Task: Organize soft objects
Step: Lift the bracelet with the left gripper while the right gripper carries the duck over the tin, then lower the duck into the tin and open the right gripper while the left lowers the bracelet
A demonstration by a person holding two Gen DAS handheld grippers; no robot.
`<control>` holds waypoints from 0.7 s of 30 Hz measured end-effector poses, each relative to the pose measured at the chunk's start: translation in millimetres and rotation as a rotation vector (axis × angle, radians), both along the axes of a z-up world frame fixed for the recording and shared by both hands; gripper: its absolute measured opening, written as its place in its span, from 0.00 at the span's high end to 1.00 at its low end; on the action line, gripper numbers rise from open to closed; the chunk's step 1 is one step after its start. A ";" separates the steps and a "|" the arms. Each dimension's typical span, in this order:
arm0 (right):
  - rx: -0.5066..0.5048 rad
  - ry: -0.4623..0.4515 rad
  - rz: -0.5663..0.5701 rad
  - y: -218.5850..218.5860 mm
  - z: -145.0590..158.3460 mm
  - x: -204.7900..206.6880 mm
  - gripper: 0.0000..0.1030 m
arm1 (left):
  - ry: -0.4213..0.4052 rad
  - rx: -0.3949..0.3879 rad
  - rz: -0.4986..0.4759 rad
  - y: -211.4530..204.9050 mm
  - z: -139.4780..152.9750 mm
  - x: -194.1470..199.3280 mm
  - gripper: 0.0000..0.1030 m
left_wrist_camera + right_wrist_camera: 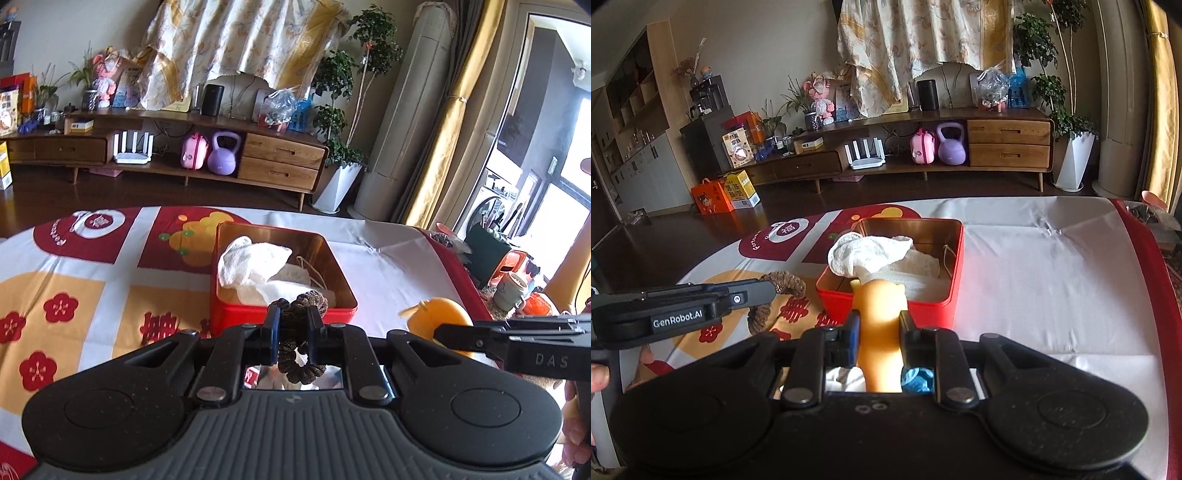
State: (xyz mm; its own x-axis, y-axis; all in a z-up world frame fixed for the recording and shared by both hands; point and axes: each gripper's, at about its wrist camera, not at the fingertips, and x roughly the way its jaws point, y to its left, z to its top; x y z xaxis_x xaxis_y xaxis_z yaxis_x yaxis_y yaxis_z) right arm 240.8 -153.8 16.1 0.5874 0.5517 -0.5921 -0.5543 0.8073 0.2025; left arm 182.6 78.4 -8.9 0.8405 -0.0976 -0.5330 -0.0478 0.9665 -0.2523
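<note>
Glossy metal tin [280, 314] holds rough white cloth [255, 266].

long wooden tv cabinet [923, 147], dark floor [701, 236], gold curtains [454, 122]

A long wooden TV cabinet [923, 147] stood against the far wall. In its open shelf sat a white router [865, 154], a pink case [922, 146] and a purple kettlebell [951, 144]. A black speaker [928, 94] stood on top, and a potted tree [1067, 110] stood just right of the cabinet
</note>
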 end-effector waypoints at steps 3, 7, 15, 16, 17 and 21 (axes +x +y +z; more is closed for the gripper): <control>-0.001 -0.005 -0.005 6.8 2.1 15.7 0.80 | 0.004 0.019 -0.021 -1.3 1.8 16.4 0.86; -0.003 -0.008 -0.012 16.7 1.9 37.1 0.80 | -0.003 0.064 -0.035 -1.7 3.4 37.3 0.86; -0.015 -0.003 -0.015 37.7 -7.6 78.4 0.80 | 0.006 0.093 -0.020 9.3 1.7 83.9 0.86; -0.018 -0.001 -0.019 40.7 -9.1 83.8 0.80 | 0.007 0.096 -0.018 10.2 0.9 89.6 0.86; -0.015 0.003 -0.022 43.1 -10.5 88.8 0.80 | 0.008 0.102 -0.017 11.1 0.0 95.2 0.86; -0.011 0.018 -0.030 52.1 -19.6 109.1 0.80 | 0.009 0.125 -0.008 15.0 -5.7 116.3 0.86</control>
State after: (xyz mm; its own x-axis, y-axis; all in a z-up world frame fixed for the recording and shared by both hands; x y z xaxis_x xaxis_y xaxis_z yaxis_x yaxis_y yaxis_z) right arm 349.9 -101.7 -3.6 0.5926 0.5278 -0.6085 -0.5262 0.8256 0.2036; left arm 299.0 93.4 -14.6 0.8352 -0.0368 -0.5487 -0.0417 0.9907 -0.1299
